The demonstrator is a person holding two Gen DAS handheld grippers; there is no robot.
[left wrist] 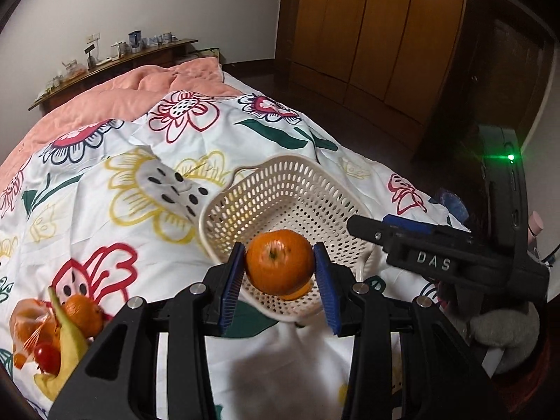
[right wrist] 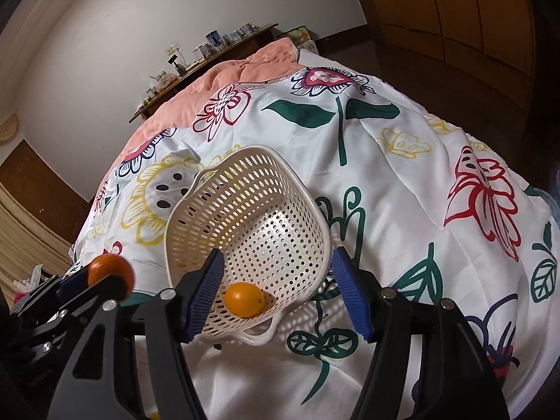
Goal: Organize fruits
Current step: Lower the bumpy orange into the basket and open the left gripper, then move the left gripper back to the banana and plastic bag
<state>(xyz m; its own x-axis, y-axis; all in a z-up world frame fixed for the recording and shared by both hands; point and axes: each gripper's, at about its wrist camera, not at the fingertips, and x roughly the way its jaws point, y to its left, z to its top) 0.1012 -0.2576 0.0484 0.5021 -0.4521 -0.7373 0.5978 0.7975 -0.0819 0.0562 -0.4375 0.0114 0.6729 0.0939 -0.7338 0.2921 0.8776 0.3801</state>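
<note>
- Fruit is being sorted on a bed with a flowery sheet, and a white basket full of little holes sits on the sheet to take it.
- The basket stands near the front edge of the bed, so both claws can reach it easily.
- One small orange fruit lies inside the basket, down at the near side. My guess is that it sits there because that side is lowest.
- The left claw holds a big orange between its two blue pads.
- The pads press on both sides of the orange, so the claw is closed partway, just as wide as the fruit.
- The orange hangs in the air above the near part of the basket. I think this is so it can be let go and land inside.
- The right claw stands wide, and its pads press on nothing.
- The near end of the basket, with the small fruit in it, shows between the right claw's pads, but they do not touch either one.
- More fruit waits in a pile on the sheet, off to the left of the basket. I can see a banana, some oranges and something small and red there.
- The pile is well apart from the basket, so I think the job has only just begun.
</note>
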